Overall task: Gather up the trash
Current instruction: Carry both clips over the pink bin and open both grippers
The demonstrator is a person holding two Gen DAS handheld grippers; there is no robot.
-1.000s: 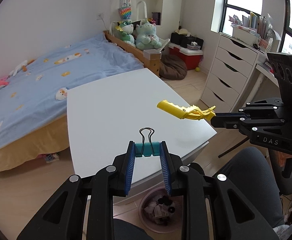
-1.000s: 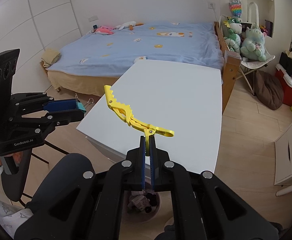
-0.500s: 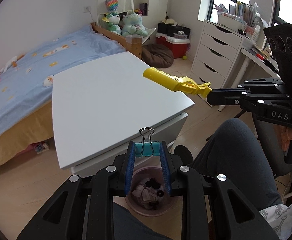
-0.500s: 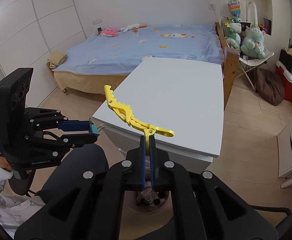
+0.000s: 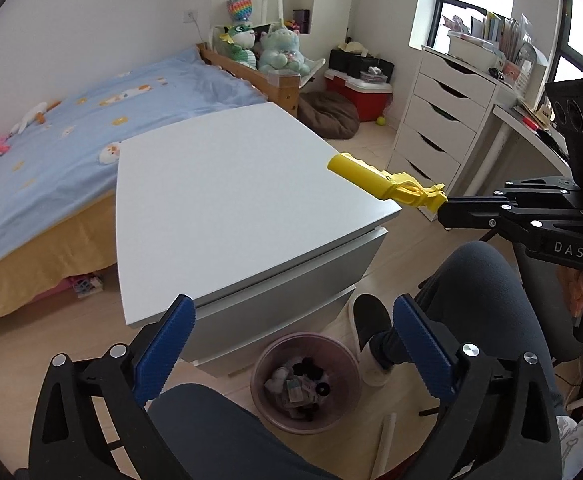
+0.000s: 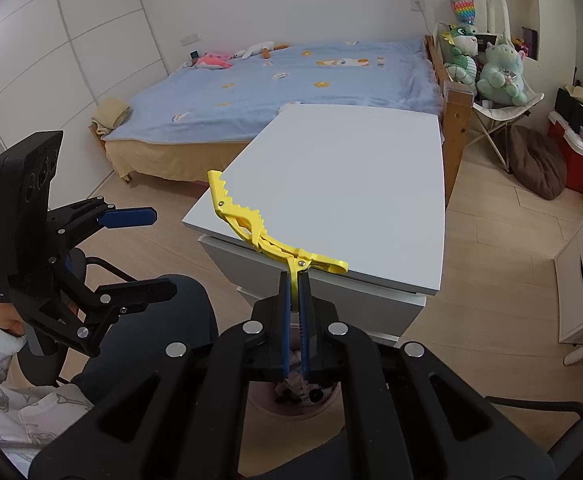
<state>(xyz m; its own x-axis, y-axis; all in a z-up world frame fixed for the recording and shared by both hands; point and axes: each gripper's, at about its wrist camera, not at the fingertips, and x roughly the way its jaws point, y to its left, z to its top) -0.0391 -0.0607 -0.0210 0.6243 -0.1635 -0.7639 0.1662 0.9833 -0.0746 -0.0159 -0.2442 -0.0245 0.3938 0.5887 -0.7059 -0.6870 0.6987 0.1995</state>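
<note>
Left gripper (image 5: pixel 291 344), ribbed blue pads, jaws just sprung wide apart, nothing between them, above the round pink trash bin (image 5: pixel 305 382). Right gripper (image 6: pixel 296 280), marked "DAS", clamped on a serrated yellow plastic clip (image 6: pixel 259 232).

The round pink plastic waste bin (image 5: pixel 306 382) on the pale wooden floor stands open-topped, part-filled with crumpled scraps, and the space straight above its mouth is free. Hard beside it rises the white drawer cabinet (image 5: pixel 247 208), its overhanging top edge close on that side. The seated person's dark-trousered knees (image 5: pixel 487 280) and white-soled slipper (image 5: pixel 367 340) hem the bin in on the near and right sides.
</note>
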